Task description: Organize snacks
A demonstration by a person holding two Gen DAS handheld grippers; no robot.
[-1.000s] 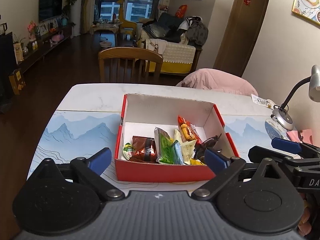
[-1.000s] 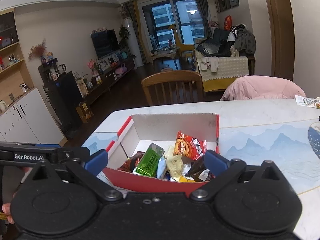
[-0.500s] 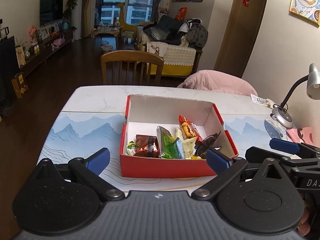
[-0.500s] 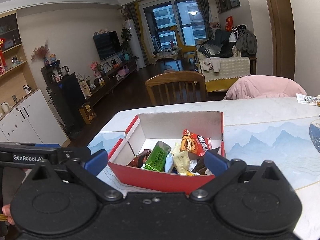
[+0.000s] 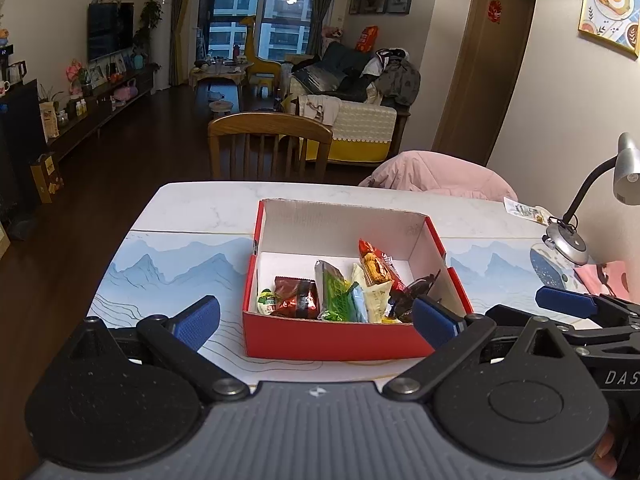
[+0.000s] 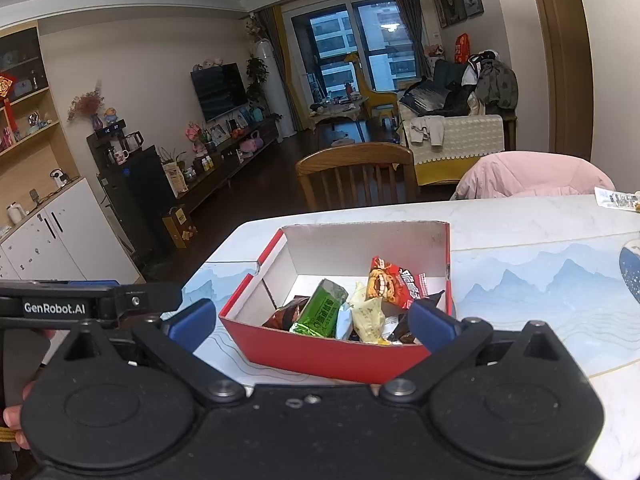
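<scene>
A red cardboard box (image 5: 332, 338) with a white inside stands on the table and shows in the right wrist view (image 6: 320, 354) too. Several snack packets lie along its near side: a green packet (image 5: 334, 290) (image 6: 320, 312), a dark red packet (image 5: 294, 298), a red chip packet (image 5: 376, 266) (image 6: 394, 280) and a pale packet (image 6: 366, 312). My left gripper (image 5: 316, 322) is open and empty, just short of the box front. My right gripper (image 6: 312, 322) is open and empty, also just short of the box.
The table carries a blue mountain-print mat (image 5: 176, 268). A desk lamp (image 5: 568, 236) and a pink item (image 5: 604, 276) sit at the right. A small packet (image 5: 524, 210) lies far right. A wooden chair (image 5: 270, 146) and a pink-draped chair (image 5: 440, 172) stand behind.
Both grippers have drawn back and up from the box, which now looks smaller and farther. Both stayed open and empty. The snacks have not moved.
</scene>
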